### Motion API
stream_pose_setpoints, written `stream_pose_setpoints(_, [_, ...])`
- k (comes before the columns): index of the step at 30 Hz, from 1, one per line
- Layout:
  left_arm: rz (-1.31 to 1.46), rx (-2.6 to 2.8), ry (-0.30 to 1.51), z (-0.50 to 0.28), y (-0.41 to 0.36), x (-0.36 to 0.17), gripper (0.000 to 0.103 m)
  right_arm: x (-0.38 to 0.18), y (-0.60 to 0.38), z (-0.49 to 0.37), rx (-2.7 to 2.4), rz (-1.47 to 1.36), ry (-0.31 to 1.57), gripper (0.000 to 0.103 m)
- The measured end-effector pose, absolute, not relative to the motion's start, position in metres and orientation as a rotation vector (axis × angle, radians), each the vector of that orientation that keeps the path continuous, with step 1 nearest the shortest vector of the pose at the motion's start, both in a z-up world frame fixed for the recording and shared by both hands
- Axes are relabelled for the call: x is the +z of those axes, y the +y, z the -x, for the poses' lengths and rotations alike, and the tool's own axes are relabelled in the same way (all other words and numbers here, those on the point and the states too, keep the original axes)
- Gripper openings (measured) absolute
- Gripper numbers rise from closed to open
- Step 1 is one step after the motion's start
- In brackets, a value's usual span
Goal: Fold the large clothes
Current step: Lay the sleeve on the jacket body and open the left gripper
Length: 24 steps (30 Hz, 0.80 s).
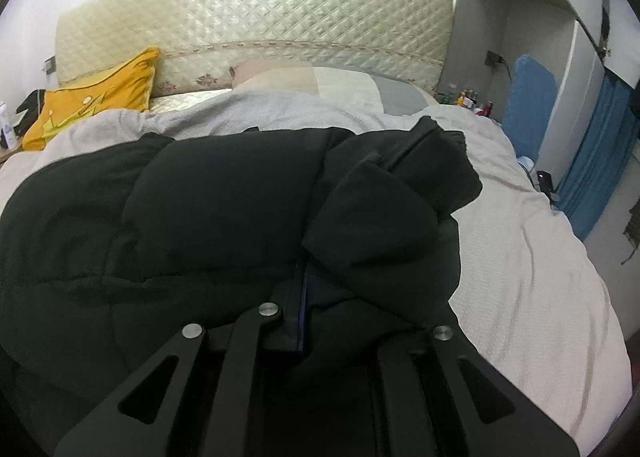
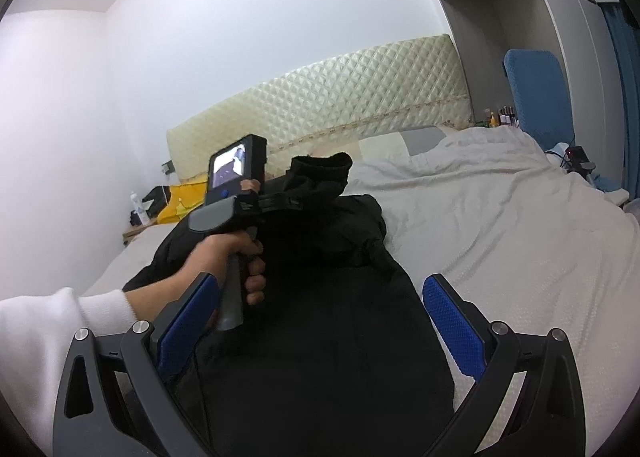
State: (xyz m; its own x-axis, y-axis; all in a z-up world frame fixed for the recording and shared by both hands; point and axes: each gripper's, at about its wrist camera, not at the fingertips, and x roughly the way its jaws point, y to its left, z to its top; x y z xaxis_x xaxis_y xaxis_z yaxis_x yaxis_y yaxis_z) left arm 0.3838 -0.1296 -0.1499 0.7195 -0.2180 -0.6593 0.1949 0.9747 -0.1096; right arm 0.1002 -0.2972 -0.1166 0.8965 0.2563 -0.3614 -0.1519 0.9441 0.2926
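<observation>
A large black jacket lies spread on the white bed cover, with one sleeve folded across its middle. In the left wrist view my left gripper is shut on a fold of the jacket; fabric drapes over its fingers and only a thin blue pad edge shows. The right wrist view shows a hand holding the left gripper, which pinches the sleeve cuff lifted above the jacket. My right gripper hangs open over the jacket's near part, blue pads wide apart with nothing gripped.
A quilted cream headboard stands at the far end, with a yellow pillow at its left. A blue cushioned chair and small bottles stand to the right of the bed. A white sleeve enters from the left.
</observation>
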Motion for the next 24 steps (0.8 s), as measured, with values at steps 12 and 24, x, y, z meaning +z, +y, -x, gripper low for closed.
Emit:
stream_pose_setpoints(12, [-0.018,-0.39,0.663,-0.328,-0.117,-0.114,0.084,-0.111,-0.287,-0.11,0.195,-0.224,0.383,0.103])
stream_pose_setpoints(24, [0.018,-0.225,0.554,-0.315,-0.004,-0.042,0.084,-0.039,-0.259,-0.183,0.275,-0.148,0.257,0.103])
